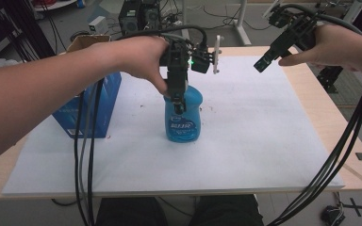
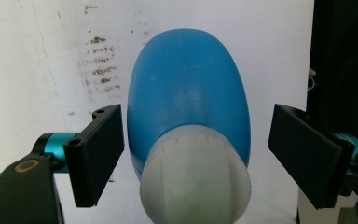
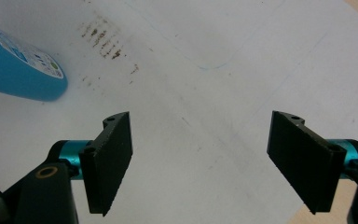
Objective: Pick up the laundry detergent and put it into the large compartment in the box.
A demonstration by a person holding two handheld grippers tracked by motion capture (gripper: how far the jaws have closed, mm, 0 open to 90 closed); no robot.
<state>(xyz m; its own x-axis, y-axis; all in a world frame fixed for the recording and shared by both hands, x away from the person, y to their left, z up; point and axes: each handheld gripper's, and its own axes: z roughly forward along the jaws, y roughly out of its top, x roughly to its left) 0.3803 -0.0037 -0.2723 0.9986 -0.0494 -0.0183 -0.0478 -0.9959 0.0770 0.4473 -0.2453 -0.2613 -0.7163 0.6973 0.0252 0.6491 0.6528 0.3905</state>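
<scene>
A blue plastic bottle [image 1: 184, 117] with a printed label stands upright near the middle of the white board [image 1: 245, 141]. My left gripper [image 1: 176, 101] points straight down over it. In the left gripper view the bottle [image 2: 189, 93] and its whitish cap [image 2: 196, 177] sit between the jaws of the left gripper [image 2: 198, 121], which is open; the left jaw is close to the bottle's side and a clear gap shows on the right. My right gripper [image 1: 263, 63] is held in the air above the board's far right, open and empty [image 3: 200, 126]. The bottle's base [image 3: 18, 70] shows at the left of the right gripper view.
A blue carton [image 1: 101, 101] stands at the board's left edge, with a cardboard box [image 1: 87, 42] behind it. The board lies on a wooden table [image 1: 320, 108]. Brown smudges [image 3: 105, 39] mark the board near the bottle. Cables [image 1: 85, 155] hang off the table's front edge.
</scene>
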